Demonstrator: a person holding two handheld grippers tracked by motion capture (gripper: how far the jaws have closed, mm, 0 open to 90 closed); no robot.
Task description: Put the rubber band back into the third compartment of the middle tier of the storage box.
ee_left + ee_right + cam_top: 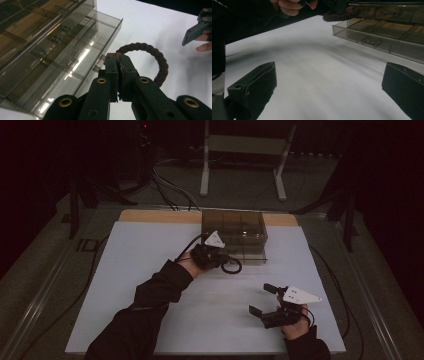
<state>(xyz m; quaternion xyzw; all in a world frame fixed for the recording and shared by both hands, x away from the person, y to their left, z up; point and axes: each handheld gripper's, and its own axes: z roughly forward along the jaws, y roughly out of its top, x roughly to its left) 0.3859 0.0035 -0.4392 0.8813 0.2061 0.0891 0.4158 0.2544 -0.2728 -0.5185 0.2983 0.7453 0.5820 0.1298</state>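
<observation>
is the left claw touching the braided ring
Touching. In the left gripper view the left claw is shut on the dark braided ring: its jaws pinch one end of the loop, and the rest arcs free over the white table.

A white sheet (150,285) is covering most of the bench (150,216), leaving a strip of bare wood showing along the far edge. Beyond it, a white metal frame (242,150) is standing on the grey floor (240,190), and black cables (167,190) are trailing across that floor.
</observation>
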